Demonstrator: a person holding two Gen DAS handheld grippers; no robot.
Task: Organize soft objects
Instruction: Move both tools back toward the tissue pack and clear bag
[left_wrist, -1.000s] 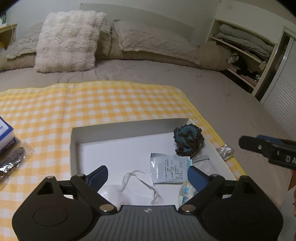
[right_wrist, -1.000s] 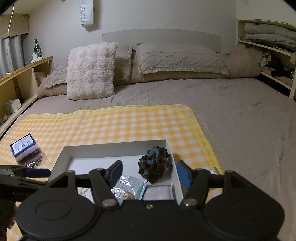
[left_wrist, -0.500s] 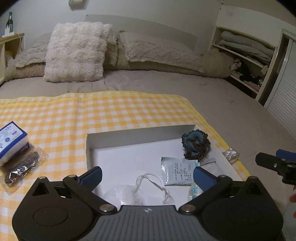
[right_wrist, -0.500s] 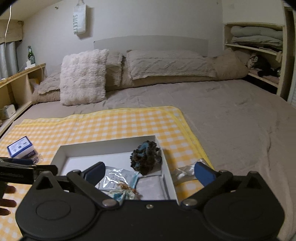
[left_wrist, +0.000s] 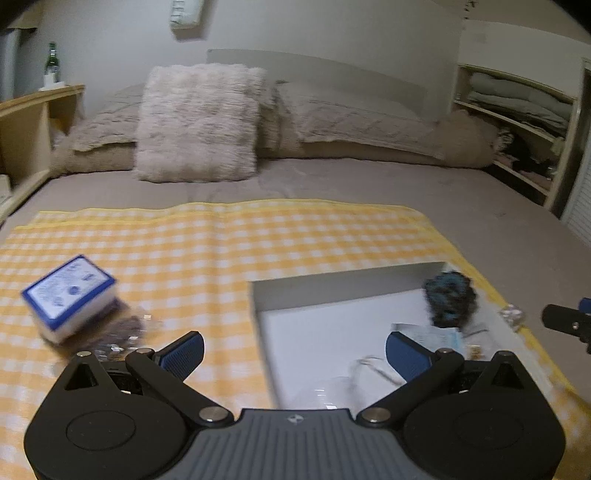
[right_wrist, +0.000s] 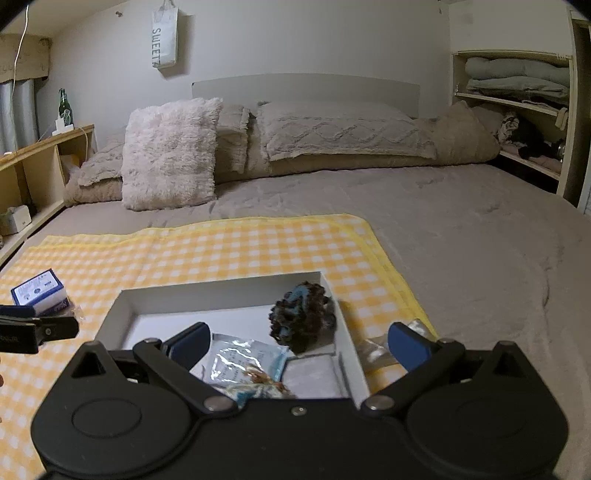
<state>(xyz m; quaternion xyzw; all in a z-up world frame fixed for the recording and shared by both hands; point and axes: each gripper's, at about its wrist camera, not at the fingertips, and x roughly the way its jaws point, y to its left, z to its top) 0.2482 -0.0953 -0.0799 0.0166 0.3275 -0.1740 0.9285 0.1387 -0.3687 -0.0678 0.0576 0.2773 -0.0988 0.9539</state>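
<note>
A white shallow box (right_wrist: 221, 288) lies on a yellow checked cloth (right_wrist: 240, 243) on the bed. Inside it rest a dark brown and blue woolly scrunchie (right_wrist: 303, 317), a silvery sachet (right_wrist: 243, 356) and a small crumpled wrapper (right_wrist: 258, 384). My right gripper (right_wrist: 298, 343) hovers open over the box's near right corner, holding nothing. The left wrist view is blurred: the box (left_wrist: 332, 286) and scrunchie (left_wrist: 448, 301) sit to the right. My left gripper (left_wrist: 295, 350) is open and empty over the box's left wall. A blue and white packet (left_wrist: 68, 295) leans on a dark bagged item (left_wrist: 122, 332) at the left.
A silver wrapper (right_wrist: 373, 350) lies on the cloth just right of the box. Pillows (right_wrist: 170, 155) line the head of the grey bed. A wooden shelf with a green bottle (right_wrist: 64, 107) runs along the left. Shelves of folded bedding (right_wrist: 517, 77) stand at the right.
Both grippers' jaws have spread wider. The left view has swung leftward, bringing the blue and white packet further in. The right gripper has drawn back from the scrunchie, which stays in the box.
</note>
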